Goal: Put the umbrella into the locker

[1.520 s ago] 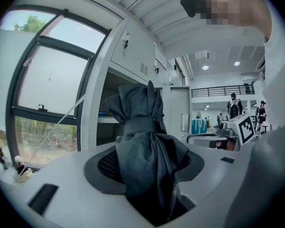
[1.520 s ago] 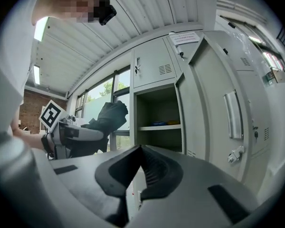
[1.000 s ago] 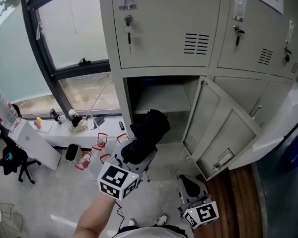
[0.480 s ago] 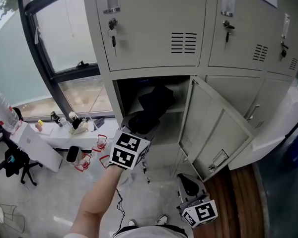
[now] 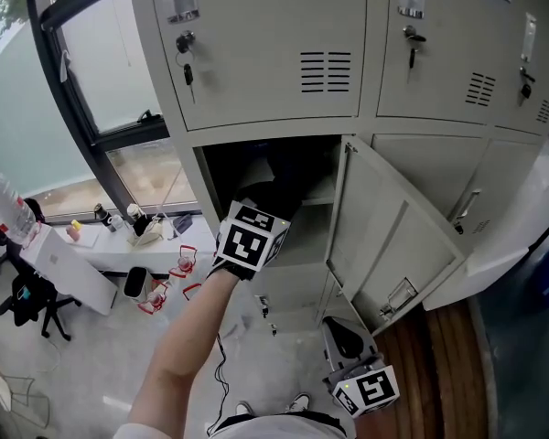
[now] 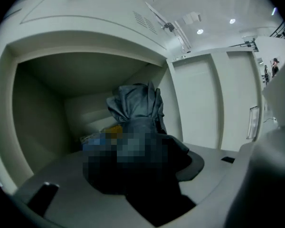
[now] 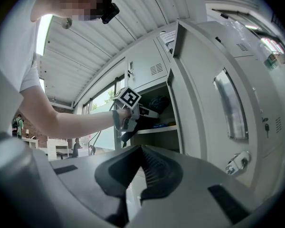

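Left hand-held gripper (image 5: 252,236) is clamped on the umbrella (image 6: 135,103), jaws fairly wide around the dark folded fabric. It reaches into the open lower compartment of the locker (image 5: 274,80), marker cube facing the head camera, bare forearm (image 5: 183,355) stretched out behind it. Umbrella's bunched end points toward the back of the compartment and is already past the opening; can't tell if it touches the shelf (image 7: 156,128) inside. Something blue lies on that shelf near the back. Compartment door (image 5: 393,236) is swung out to the right, latch side toward the camera. Right hand-held gripper (image 5: 346,338) sits low near the person's body, well apart from the locker, jaws together with nothing between them; its view looks level at the door and the left arm. Upper doors are closed, keys (image 5: 187,58) hanging in the locks. Window (image 5: 91,80) at left, a surface (image 5: 73,263) below it with small bottles.
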A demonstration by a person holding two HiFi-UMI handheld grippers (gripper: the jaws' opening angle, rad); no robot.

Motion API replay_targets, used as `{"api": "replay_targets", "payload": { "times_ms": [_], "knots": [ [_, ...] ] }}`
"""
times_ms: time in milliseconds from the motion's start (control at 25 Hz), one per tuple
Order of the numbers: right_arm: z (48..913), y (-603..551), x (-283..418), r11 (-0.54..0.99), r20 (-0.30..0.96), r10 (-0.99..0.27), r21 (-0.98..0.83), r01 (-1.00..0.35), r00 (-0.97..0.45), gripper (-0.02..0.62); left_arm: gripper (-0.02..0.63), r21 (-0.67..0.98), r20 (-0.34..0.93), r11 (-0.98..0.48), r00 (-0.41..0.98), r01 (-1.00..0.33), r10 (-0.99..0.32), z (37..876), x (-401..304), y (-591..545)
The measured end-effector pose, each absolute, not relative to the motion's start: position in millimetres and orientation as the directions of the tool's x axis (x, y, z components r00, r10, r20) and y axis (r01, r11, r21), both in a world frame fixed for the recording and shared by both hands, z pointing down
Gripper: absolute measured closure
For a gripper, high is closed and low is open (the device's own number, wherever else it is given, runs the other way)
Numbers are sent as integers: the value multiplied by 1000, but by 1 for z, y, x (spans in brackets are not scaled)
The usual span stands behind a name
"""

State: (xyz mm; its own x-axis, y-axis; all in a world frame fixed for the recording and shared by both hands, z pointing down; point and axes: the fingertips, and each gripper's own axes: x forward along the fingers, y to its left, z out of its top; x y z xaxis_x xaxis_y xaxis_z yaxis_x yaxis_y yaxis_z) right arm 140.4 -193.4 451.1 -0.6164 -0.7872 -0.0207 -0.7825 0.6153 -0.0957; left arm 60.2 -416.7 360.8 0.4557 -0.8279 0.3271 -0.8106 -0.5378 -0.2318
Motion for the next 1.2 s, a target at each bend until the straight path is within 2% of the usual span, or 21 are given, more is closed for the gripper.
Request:
{"api": "replay_targets", "payload": {
  "times_ms": [240, 840, 1200],
  "knots": [
    [455, -195, 144, 620, -7, -783, -97, -778, -623, 578, 352, -269, 356, -522, 420, -809, -835, 357, 66, -442],
    [455, -190, 138, 649, 3, -758, -92, -755, -652, 578, 347, -324, 525, -519, 306, -791, -794, 380, 72, -503],
    [459, -189, 152, 624, 22, -778, -91, -776, -628, 578, 341, -385, 545, -508, 254, -771, -799, 390, 69, -521]
  ]
}}
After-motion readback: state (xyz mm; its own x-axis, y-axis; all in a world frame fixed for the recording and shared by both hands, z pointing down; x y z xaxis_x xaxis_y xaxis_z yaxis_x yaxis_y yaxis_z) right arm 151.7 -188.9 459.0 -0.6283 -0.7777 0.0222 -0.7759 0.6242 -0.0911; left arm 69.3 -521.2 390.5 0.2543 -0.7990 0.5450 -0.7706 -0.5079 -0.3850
